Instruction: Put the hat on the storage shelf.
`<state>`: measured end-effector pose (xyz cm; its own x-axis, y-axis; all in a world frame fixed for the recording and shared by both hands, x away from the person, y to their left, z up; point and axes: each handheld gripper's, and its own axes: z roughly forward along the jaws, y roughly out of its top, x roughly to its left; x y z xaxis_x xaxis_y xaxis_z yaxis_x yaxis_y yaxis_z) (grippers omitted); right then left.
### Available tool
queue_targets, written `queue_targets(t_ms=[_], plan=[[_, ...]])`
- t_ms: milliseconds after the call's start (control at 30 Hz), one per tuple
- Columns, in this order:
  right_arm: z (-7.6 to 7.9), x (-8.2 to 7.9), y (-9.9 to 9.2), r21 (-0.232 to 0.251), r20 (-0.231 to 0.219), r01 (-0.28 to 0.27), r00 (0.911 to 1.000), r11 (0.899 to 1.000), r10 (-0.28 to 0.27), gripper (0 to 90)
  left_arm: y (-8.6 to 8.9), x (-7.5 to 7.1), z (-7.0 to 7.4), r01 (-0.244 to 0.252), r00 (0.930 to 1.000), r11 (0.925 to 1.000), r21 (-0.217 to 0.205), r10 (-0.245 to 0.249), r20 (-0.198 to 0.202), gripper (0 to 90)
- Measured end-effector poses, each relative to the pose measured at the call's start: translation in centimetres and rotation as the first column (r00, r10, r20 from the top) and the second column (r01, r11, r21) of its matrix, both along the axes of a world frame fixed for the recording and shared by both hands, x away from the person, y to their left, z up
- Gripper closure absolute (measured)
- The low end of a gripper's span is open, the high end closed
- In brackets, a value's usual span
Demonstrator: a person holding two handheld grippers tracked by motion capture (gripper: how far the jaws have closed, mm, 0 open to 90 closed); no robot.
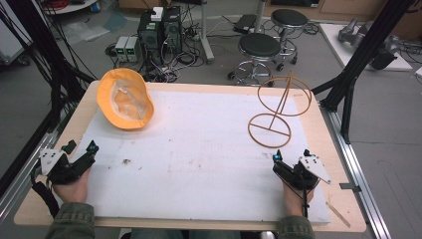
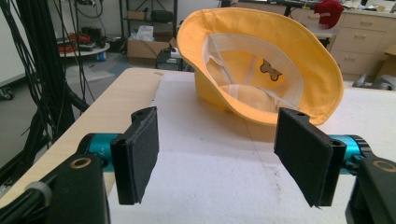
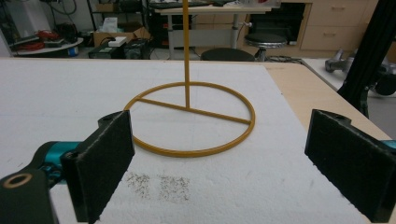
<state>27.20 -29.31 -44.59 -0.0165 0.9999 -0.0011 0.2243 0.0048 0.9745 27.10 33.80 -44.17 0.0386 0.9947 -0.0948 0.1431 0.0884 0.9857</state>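
The left claw [image 1: 79, 148] rests at the near left of the tabletop [image 1: 318, 124], its jaws spread apart with nothing between them, held by a hand [image 1: 73, 186] in an olive sleeve; in the left gripper view its two black pads [image 2: 140, 149] frame a yellow bucket hat [image 2: 261, 65] lying just beyond them. The right claw [image 1: 291, 155] sits at the near right, jaws likewise wide apart and empty, and in the right gripper view they flank the ring base of a wire hat stand [image 3: 189, 119]. Both claws lie over a white foam sheet [image 1: 199, 149] that covers most of the tabletop. The hat lies at the far left of the sheet, turned brim up with its pale lining showing. The stand is upright at the far right, a ring base, slanted stem and upper ring. Stools [image 1: 259, 47] and computer boxes [image 1: 159, 30] stand on the floor beyond
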Motion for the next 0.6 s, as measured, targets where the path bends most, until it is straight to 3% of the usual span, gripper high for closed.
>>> queue_targets(t_ms=[600], plan=[[-0.01,-0.01,0.0,0.002,-0.007,0.002,1.0,1.0,-0.002,7.1,0.01,0.11,0.0,0.003,1.0,1.0,-0.005,-0.003,-0.001,31.2]])
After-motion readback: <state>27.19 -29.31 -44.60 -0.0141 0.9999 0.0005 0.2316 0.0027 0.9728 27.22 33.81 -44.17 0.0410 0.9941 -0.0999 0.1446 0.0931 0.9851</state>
